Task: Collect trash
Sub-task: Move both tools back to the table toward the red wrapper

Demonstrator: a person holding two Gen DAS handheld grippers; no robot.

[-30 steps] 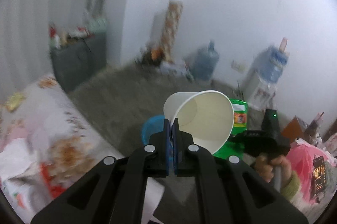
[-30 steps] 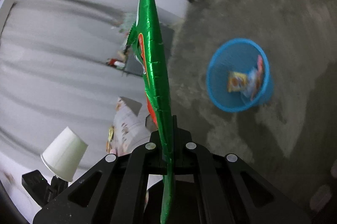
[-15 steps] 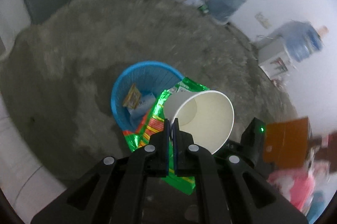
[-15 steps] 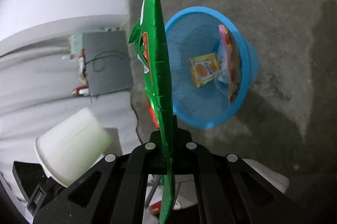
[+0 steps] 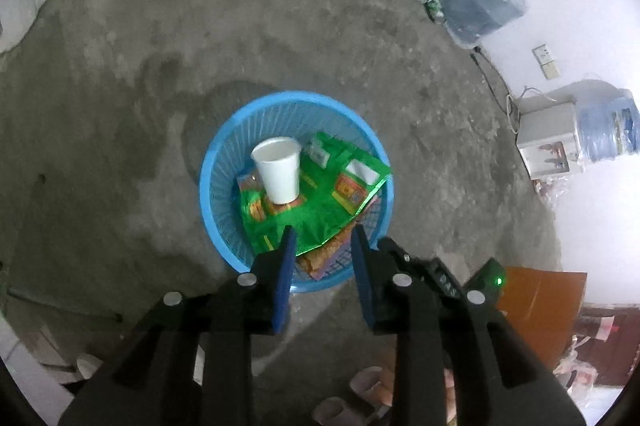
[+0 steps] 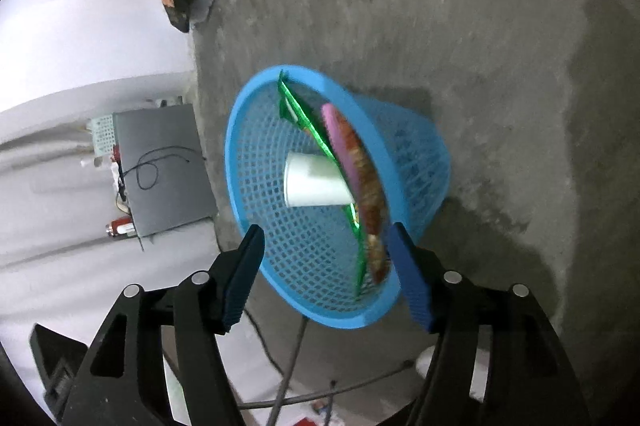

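Observation:
A blue mesh basket point(image 5: 216, 161) point(image 6: 404, 161) stands on the concrete floor. Inside it a white paper cup point(image 5: 279, 174) point(image 6: 316, 181) rests on a green foil wrapper point(image 5: 320, 209) point(image 6: 308, 129), beside a pink snack packet point(image 6: 352, 153). My left gripper point(image 5: 322, 258) hovers over the basket's near rim, its jaws opening with nothing between them. My right gripper point(image 6: 326, 274) hangs above the basket's rim, jaws opening wide, nothing pressed by its pads.
Two large water bottles point(image 5: 480, 5) point(image 5: 608, 125) and a white dispenser point(image 5: 548, 141) line the far wall. A grey cabinet point(image 6: 164, 165) stands by the curtain. An orange box point(image 5: 540, 294) and slippers point(image 5: 360, 390) lie near me. Cables point(image 6: 288, 378) trail on the floor.
Both grippers came down over the basket and let go. The cup dropped from the left and the green wrapper from the right, and both now lie in the basket.

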